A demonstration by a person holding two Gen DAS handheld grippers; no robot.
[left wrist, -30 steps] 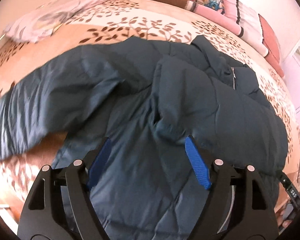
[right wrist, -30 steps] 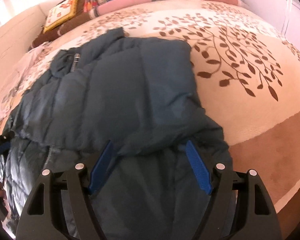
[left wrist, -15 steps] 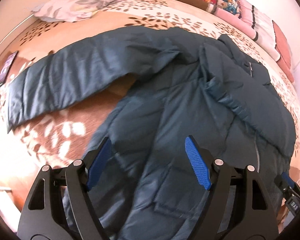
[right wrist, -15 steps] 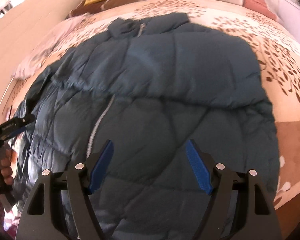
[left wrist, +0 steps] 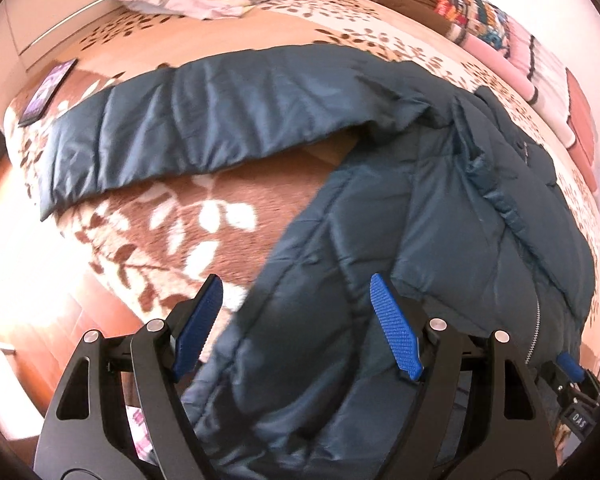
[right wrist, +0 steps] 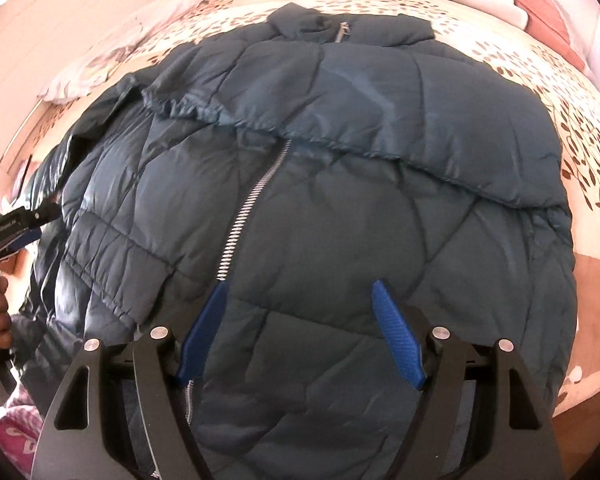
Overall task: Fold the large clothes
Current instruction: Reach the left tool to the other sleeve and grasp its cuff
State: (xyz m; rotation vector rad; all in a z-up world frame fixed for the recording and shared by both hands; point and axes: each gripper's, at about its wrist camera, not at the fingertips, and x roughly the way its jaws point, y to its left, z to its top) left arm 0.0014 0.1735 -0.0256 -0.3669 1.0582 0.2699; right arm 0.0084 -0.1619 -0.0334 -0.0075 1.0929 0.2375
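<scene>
Left wrist view: dark teal quilted puffer jacket (left wrist: pixel 440 216) lies on the bed (left wrist: pixel 188 224), a leaf-patterned brown and cream blanket. One sleeve (left wrist: pixel 204 128) stretches flat toward the bed's left edge, long axis sideways; shiny puffy fabric. Left gripper (left wrist: pixel 296 320) hovers over the hem near the front edge, jaws wide apart, holding nothing.

Right wrist view: jacket body fills the frame, collar (right wrist: pixel 320 26) pointing toward the pillows, silver zipper (right wrist: pixel 252 200) running lengthwise. Other sleeve folded across the chest. Right gripper (right wrist: pixel 300 328) jaws spread, empty.
</scene>
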